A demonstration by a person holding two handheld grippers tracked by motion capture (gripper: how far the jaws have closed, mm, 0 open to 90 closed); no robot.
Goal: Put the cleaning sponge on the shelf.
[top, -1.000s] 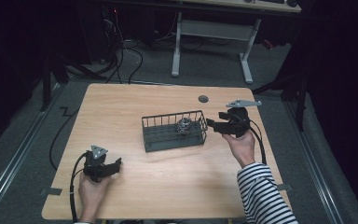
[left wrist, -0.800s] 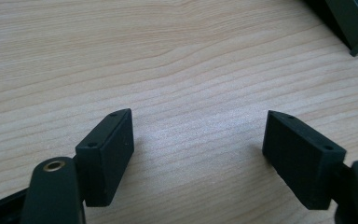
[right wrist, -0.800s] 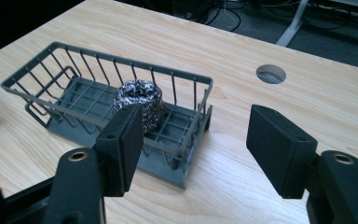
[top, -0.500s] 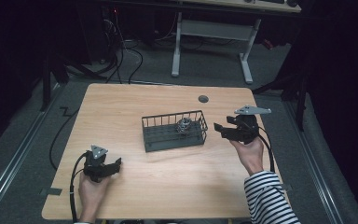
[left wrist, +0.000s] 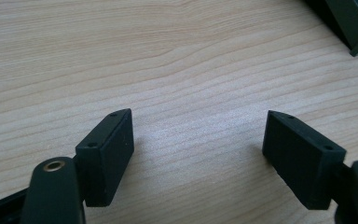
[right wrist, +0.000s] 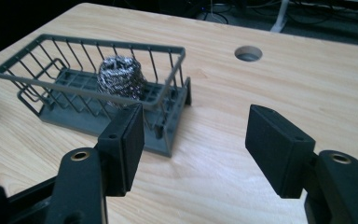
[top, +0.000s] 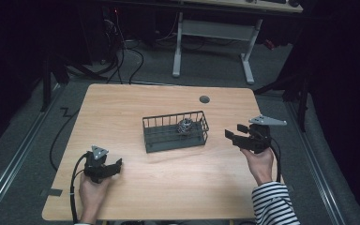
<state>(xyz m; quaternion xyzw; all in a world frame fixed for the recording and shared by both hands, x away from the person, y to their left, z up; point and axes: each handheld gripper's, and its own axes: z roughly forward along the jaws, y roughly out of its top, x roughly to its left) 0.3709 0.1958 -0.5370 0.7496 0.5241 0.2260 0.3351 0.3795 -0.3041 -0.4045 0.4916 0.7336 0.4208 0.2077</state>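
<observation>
Basket (top: 175,132) mid-table, me on both sides.
Scrubber (top: 185,126) sits in the basket's right end; table hole (top: 204,99) behind it. My left gripper (top: 114,167) is near the front-left corner, my right gripper (top: 231,137) just right of the basket.

1. A light wooden table (top: 136,108) carries everything.
2. A dark wire basket (top: 155,138) stands directly on the table, near its middle.
3. A round cable hole (top: 204,99) sits in the tabletop beyond the basket, toward the far edge.
4. The left gripper (top: 115,167) rests low over the tabletop, well apart from the basket, near the front-left.
</observation>
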